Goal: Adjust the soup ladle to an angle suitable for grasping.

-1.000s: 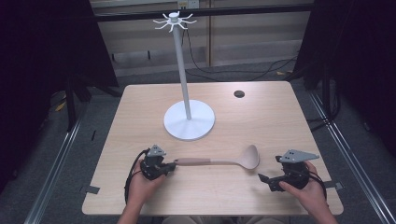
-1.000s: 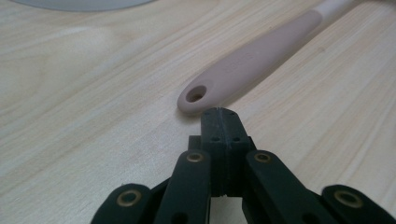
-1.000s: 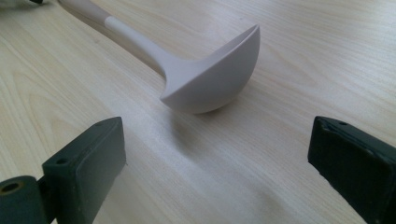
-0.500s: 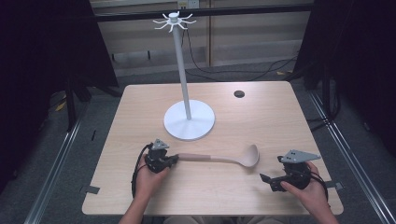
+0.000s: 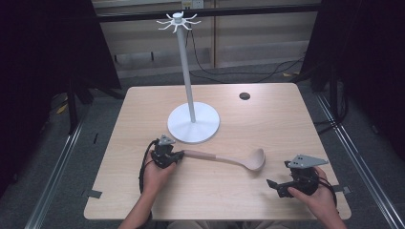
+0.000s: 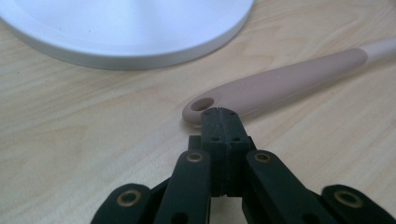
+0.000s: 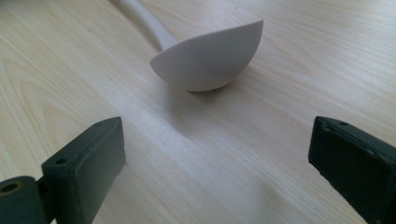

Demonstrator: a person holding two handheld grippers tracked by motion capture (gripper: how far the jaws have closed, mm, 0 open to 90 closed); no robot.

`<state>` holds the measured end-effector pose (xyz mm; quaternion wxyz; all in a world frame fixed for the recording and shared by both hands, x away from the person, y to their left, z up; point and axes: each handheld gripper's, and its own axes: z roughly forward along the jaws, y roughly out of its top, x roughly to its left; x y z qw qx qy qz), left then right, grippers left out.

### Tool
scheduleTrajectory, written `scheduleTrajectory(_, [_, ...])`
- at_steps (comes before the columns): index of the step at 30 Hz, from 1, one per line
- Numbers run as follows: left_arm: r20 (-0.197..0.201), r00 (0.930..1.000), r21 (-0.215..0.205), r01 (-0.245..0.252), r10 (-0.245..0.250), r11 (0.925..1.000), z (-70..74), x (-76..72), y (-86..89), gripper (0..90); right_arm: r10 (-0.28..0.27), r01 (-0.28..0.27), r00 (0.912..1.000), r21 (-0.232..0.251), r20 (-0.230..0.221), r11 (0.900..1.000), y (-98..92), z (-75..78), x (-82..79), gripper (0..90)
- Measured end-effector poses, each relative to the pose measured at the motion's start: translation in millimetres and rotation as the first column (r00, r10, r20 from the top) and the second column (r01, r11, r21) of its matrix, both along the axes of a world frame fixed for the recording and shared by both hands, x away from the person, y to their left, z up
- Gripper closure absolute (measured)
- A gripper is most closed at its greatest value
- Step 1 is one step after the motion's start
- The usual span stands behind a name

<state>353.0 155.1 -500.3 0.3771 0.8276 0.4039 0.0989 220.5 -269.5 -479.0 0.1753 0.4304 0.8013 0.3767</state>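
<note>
The left gripper (image 6: 219, 122), jaws pressed together, noses against the ladle (image 5: 224, 160) handle's hanging hole; the right gripper (image 7: 217, 172) waits spread beside its bowl.

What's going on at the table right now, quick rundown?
Left gripper shut, tips at the ladle handle's hole end, grip unclear. Right gripper open, empty, short of the bowl. Ladle flat on table. White stand close behind the handle.
</note>
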Motion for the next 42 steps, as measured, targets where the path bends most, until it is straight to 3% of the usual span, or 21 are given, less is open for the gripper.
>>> scheduleTrajectory(21, [0.01, 0.9993, -0.019, -0.036, 0.036, 0.9992, -3.4, 22.0, -9.9, 89.1, 0.007, -0.007, 0.9999, 0.002, 0.012, 1.0, -1.0, 1.5, 0.6, 3.6])
scheduleTrajectory(34, [-0.017, 0.9997, -0.041, -0.017, 0.017, 0.999, -2.3, 20.2, -5.5, 79.1, -0.004, 0.004, 0.9999, 0.024, 0.011, 1.0, -0.1, 7.4, -1.0, 3.6])
scheduleTrajectory(42, [-0.009, 0.9998, -0.043, -0.018, 0.018, 0.9989, 3.7, 12.7, 0.9, 67.6, 0.009, -0.009, 0.9999, 0.016, -0.007, 1.0, 6.5, 14.3, 6.1, 5.8])
